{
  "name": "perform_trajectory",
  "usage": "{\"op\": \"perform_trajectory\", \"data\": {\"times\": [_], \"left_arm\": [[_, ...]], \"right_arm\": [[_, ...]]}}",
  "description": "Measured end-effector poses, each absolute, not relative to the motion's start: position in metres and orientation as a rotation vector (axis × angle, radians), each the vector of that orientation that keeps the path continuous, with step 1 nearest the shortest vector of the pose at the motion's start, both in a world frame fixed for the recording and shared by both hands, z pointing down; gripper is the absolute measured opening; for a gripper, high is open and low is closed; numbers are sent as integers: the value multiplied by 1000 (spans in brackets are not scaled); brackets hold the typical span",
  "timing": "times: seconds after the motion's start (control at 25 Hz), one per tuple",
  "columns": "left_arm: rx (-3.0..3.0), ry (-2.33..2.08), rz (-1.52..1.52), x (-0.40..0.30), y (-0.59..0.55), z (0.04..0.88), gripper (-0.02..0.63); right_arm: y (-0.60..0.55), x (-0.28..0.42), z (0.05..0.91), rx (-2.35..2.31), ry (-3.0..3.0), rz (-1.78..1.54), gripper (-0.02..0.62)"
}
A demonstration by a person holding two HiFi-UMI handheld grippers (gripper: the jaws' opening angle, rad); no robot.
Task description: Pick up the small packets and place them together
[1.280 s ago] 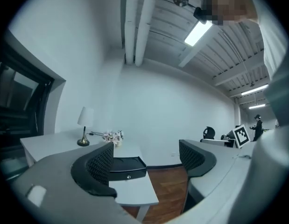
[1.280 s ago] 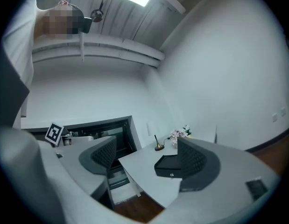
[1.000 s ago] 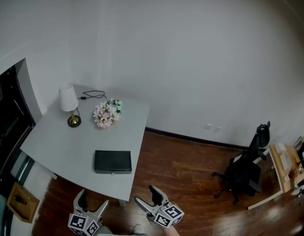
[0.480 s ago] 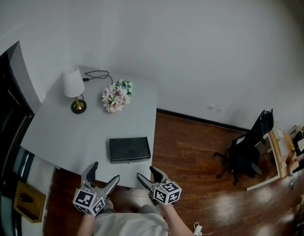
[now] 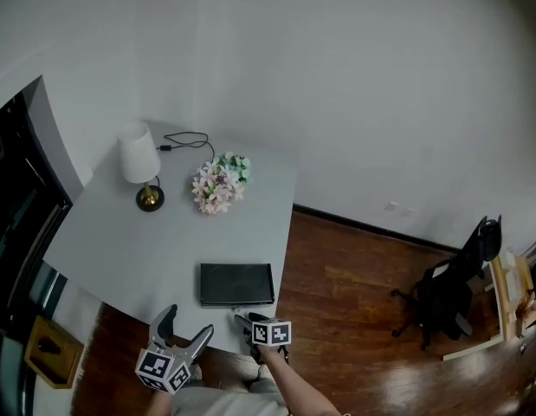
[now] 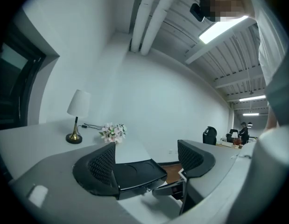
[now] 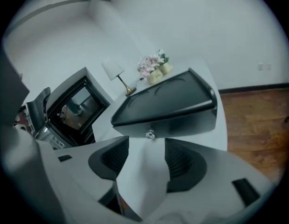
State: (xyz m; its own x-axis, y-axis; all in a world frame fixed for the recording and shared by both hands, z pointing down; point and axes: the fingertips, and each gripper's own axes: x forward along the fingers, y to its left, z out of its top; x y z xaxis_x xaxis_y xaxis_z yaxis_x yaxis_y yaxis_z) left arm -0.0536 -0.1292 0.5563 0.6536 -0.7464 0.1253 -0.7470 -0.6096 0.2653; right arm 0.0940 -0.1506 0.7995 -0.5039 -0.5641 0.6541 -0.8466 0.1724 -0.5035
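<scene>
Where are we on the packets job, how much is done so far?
Nothing looks done: no packets show in any view. In hand: the right tool is closing just short of the small knob on the closed black box, only bare table between its pads; the left tool is open and empty. Left: finding the packets, possibly inside the box, then gathering them.

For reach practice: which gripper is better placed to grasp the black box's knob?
Right: the right gripper points at the knob, ahead of its closing jaws; the left gripper sits aside, open.
</scene>
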Motion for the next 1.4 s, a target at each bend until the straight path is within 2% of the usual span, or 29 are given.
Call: {"op": "perform_trajectory", "data": {"times": [0.16,0.2,0.24,0.32,0.48,1.08,1.4], "left_arm": [[2513,-1266,-18,-59,-132,560,403],[2506,-1285,-20,-61,-133,559,403],[2500,-1302,-17,-64,-133,560,403],[2483,-1331,-19,-72,-134,560,403],[2449,-1383,-31,-95,-134,560,402],[2472,-1277,1,-84,-140,574,402],[2489,-1226,12,-69,-137,578,402]], "right_arm": [[-165,80,821,1273,-2080,1307,235],[-170,78,823,1272,-2075,1314,216],[-175,78,824,1278,-2068,1328,170],[-182,80,828,1304,-2037,1377,169],[-190,78,828,1311,-2023,1436,72],[-77,54,834,1143,-1994,1411,71],[-59,58,837,1118,-1960,1361,66]]}}
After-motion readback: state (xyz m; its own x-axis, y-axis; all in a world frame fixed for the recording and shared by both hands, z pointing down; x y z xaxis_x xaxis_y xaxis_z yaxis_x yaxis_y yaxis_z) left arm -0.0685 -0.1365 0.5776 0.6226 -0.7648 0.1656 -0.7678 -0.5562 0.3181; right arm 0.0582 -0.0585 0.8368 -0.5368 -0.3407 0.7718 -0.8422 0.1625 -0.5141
